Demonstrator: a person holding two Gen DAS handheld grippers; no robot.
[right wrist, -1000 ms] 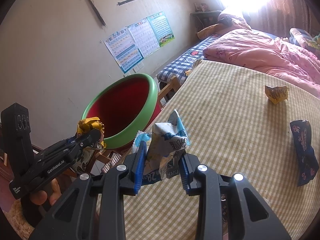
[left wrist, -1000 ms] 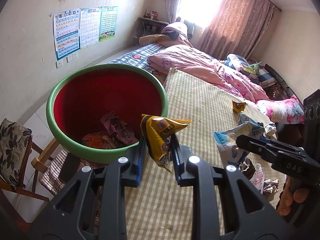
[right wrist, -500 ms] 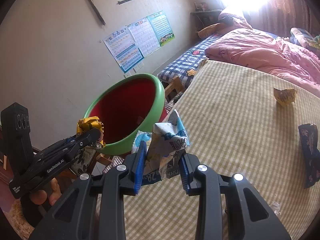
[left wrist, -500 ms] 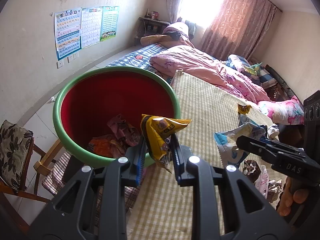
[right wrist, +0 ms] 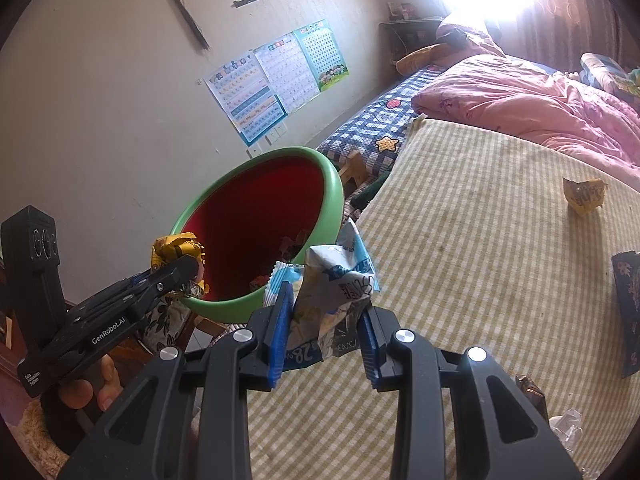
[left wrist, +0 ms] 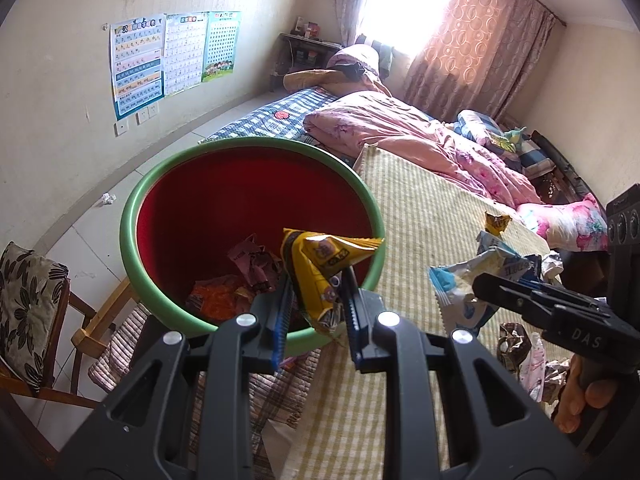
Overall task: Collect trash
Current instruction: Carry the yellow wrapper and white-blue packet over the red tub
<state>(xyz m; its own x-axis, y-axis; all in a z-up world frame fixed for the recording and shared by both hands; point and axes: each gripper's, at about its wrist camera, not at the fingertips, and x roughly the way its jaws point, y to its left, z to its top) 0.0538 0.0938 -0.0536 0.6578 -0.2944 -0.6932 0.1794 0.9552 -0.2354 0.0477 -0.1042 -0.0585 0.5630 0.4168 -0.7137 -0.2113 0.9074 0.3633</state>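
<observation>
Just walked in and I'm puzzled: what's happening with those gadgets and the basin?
A person is collecting trash off the bed with a claw in each hand. The left claw grips a yellow wrapper by the green basin, which already holds some wrappers. The right claw grips a blue-white wrapper beside the basin. More trash lies on the striped mat.

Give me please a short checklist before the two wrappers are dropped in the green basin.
1. Left hand-held gripper shut on yellow wrapper: ok.
2. Right hand-held gripper shut on white and blue wrapper: ok.
3. Yellow wrapper over green basin: ok.
4. White and blue wrapper over basin: not ok, beside the rim, over the striped mat.
5. Room left in basin: ok.
6. Mat free of trash: not ok, small yellow wrapper remains.
</observation>
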